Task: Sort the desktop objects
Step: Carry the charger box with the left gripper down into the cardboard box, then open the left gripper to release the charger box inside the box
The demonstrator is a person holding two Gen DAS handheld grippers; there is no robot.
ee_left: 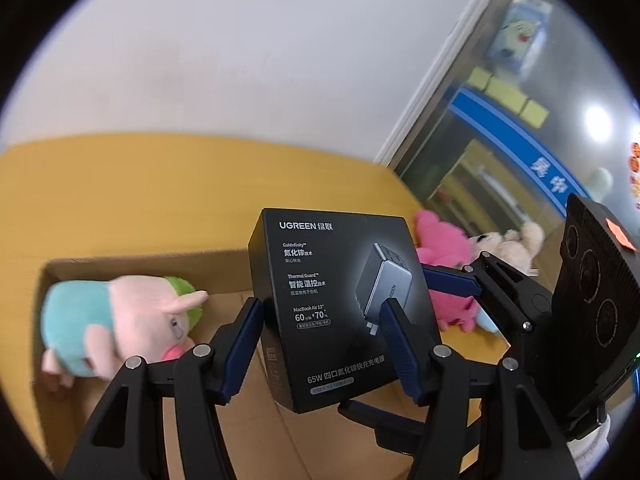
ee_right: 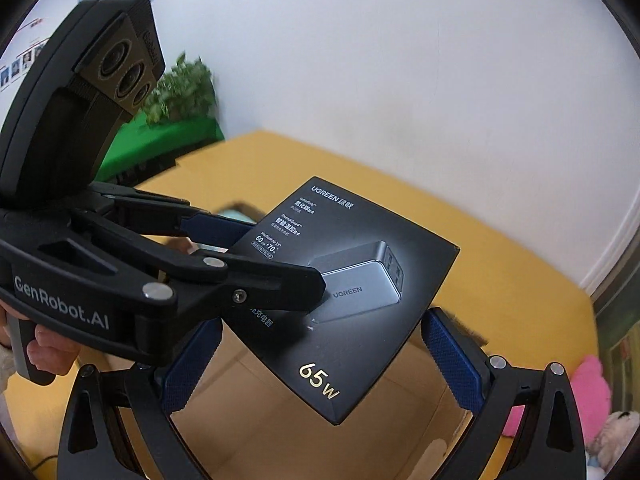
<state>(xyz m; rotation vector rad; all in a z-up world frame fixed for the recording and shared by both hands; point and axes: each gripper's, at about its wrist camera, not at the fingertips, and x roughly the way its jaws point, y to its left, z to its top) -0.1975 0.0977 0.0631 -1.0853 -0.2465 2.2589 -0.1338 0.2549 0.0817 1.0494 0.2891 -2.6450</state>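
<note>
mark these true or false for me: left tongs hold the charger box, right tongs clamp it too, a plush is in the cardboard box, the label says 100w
The left tongs grip the black charger box: true.
The right tongs clamp it too: false, they are open, with their pads spread wide on either side of it.
A pink and teal plush lies in the cardboard box: true.
The label says 100W: false, it reads 65W.
</note>
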